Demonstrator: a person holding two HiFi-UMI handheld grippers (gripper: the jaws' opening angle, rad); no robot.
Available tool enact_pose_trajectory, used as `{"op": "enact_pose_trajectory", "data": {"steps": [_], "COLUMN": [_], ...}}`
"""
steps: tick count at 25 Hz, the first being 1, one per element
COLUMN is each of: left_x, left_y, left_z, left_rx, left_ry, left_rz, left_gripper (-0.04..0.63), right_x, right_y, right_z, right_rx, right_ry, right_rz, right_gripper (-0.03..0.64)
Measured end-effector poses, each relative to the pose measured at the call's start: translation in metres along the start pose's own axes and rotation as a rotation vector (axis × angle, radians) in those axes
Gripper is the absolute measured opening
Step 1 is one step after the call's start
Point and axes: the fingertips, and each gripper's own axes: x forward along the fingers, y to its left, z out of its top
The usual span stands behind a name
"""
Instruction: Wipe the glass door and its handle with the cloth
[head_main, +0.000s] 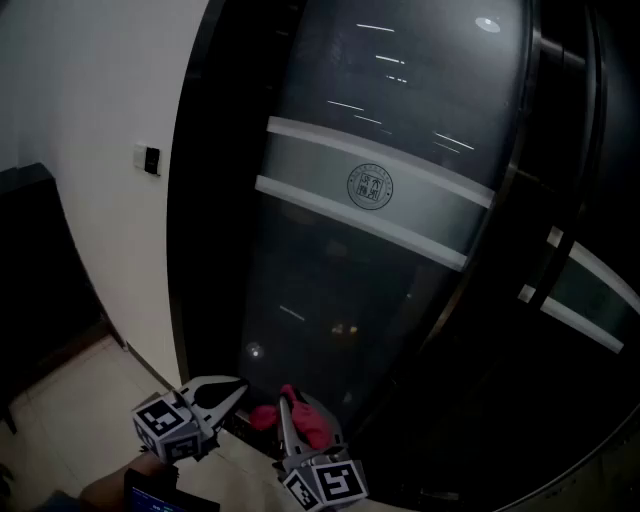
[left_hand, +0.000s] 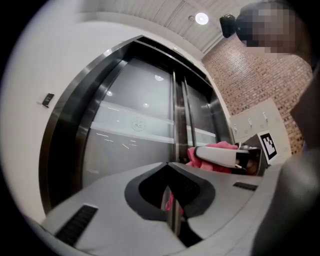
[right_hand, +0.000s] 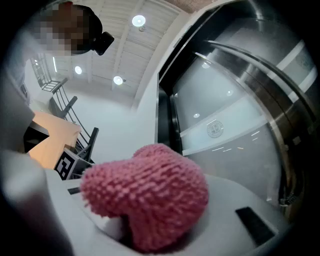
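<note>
Right gripper view showed the pink cloth (right_hand: 147, 197) clamped between the jaws of the right gripper (head_main: 291, 408), with the glass door (right_hand: 225, 115) close ahead. Left of it, the left gripper (left_hand: 170, 180) had its jaws pressed together on nothing.

This looks like the entrance hall of an office or institutional building. A tall dark-framed glass door (head_main: 400, 120) fills the centre of the head view, crossed by a frosted white band (head_main: 300, 162) bearing a round printed emblem (head_main: 370, 186). A small wall-mounted control panel (head_main: 148, 158) sits on the white wall at left. A brick wall (left_hand: 240, 80) and pale cabinet doors (left_hand: 255, 120) line the right of the left gripper view, under round recessed ceiling lights (left_hand: 201, 18).
</note>
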Motion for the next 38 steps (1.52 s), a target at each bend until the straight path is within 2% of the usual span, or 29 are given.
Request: {"op": "enact_pose_trajectory", "data": {"steps": [5, 9, 13, 16, 18, 22, 26, 30, 34, 38], "left_x": [0.037, 0.076, 0.113, 0.132, 0.144, 0.171, 0.186, 0.208, 0.241, 0.293], "left_y": [0.080, 0.141, 0.202, 0.246, 0.273, 0.303, 0.362, 0.389, 0.393, 0.345], "left_z": [0.003, 0.010, 0.038, 0.052, 0.056, 0.064, 0.068, 0.088, 0.097, 0.087], "left_rx": [0.002, 0.039, 0.055, 0.124, 0.173, 0.146, 0.185, 0.146, 0.105, 0.059], "left_ry": [-0.002, 0.005, -0.024, -0.061, -0.067, -0.038, -0.079, -0.096, -0.107, -0.083], "left_rz": [0.065, 0.119, 0.205, 0.246, 0.245, 0.206, 0.177, 0.092, -0.022, -0.224], "left_gripper": [0.006, 0.006, 0.006, 0.005, 0.006, 0.006, 0.006, 0.006, 0.005, 0.005], "right_x": [0.086, 0.159, 0.240, 0.296, 0.333, 0.403, 0.473, 0.518, 0.509, 0.438], "right_y": [-0.038, -0.073, -0.110, -0.132, -0.144, -0.157, -0.160, -0.173, -0.209, -0.277], "right_z": [-0.014, -0.014, -0.002, 0.003, 0.005, 0.011, 0.013, 0.012, 0.021, 0.047], "right_rx": [0.023, 0.064, 0.058, 0.050, 0.042, -0.003, -0.090, -0.148, -0.209, -0.267], "right_ry": [-0.079, -0.126, -0.143, -0.156, -0.161, -0.169, -0.172, -0.175, -0.185, -0.202], "right_rz": [0.025, 0.098, 0.178, 0.204, 0.207, 0.198, 0.191, 0.139, 0.037, -0.145], "right_gripper": [0.043, 0.043, 0.043, 0.043, 0.043, 0.043, 0.043, 0.043, 0.043, 0.043]}}
